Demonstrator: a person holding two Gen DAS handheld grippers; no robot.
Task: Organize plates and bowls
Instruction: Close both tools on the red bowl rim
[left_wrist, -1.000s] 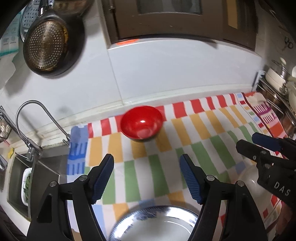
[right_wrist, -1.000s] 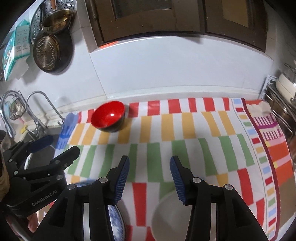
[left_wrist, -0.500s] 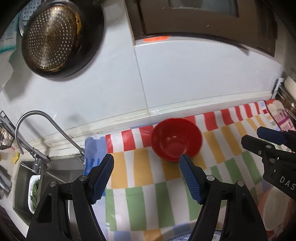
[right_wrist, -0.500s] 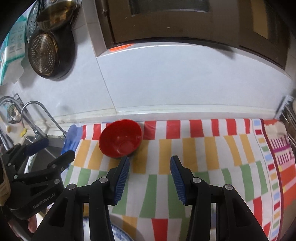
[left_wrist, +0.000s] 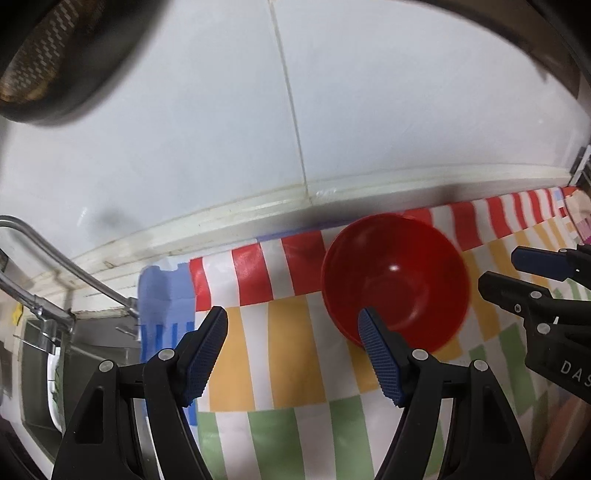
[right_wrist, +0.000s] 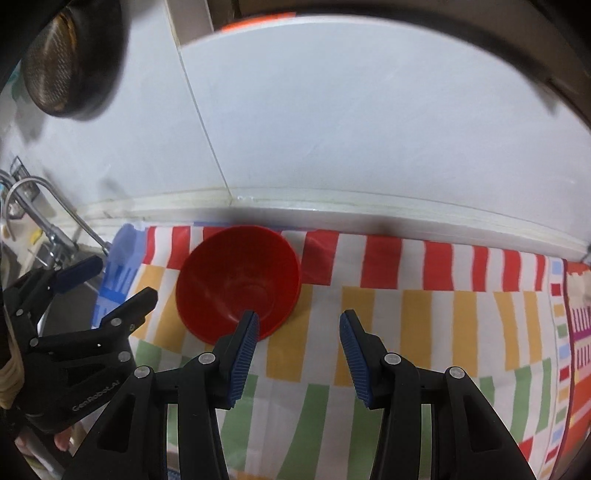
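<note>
While the red bowl sits upright at the far left of the striped tablecloth, near the wall, both grippers hover released: the left gripper just left of it, the right gripper just right.

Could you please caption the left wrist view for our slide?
Open left tongs near a red bowl on a striped cloth.

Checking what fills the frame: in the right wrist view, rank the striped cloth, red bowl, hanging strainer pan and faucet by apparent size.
1. Striped cloth
2. Red bowl
3. Hanging strainer pan, close to the bowl and partly cropped, so unsure
4. Faucet
</note>
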